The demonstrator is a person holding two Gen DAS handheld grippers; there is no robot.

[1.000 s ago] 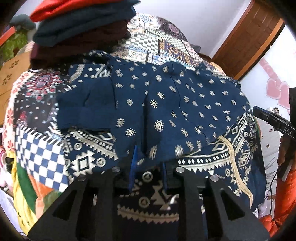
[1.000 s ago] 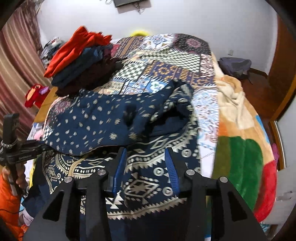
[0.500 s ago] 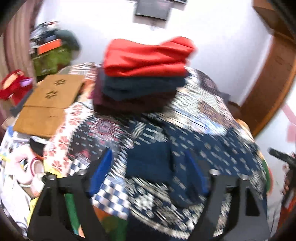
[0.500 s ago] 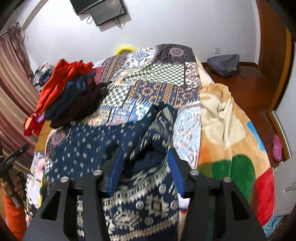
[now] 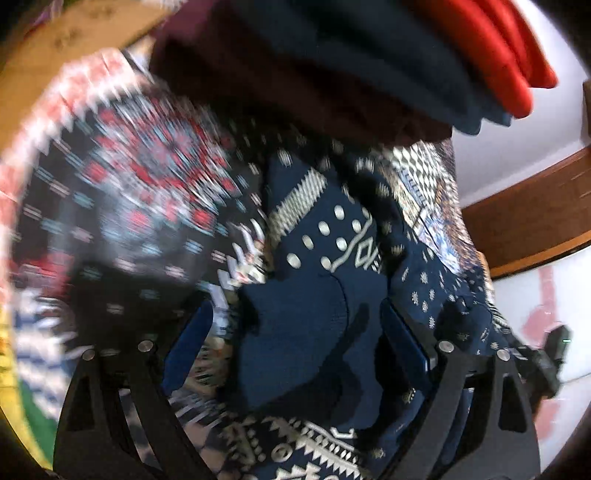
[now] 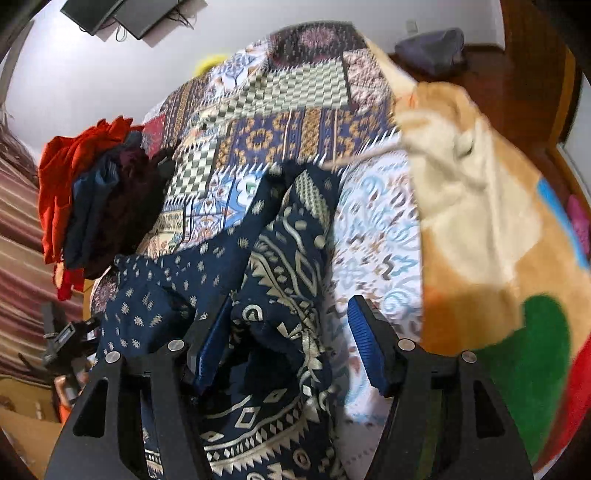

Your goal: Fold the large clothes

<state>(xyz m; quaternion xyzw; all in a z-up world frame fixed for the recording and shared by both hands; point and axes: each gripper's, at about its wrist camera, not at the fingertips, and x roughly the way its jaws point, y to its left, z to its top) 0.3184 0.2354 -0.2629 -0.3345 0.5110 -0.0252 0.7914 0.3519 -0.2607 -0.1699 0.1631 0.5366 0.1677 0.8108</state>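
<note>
We see a bed (image 6: 295, 92) under a patchwork cover, with an orange, cream and green blanket (image 6: 480, 229) on one side. Behind it stands a white wall (image 6: 258, 26) carrying a dark screen (image 6: 122, 14). The wooden floor (image 6: 491, 62) holds a grey bag (image 6: 432, 44); striped curtains (image 6: 18, 229) hang opposite.

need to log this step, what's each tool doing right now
left tool: open wide, navy patterned garment between its fingers, not gripped.
right tool: jaws opening, garment fold between them, pads not pressing.
</note>
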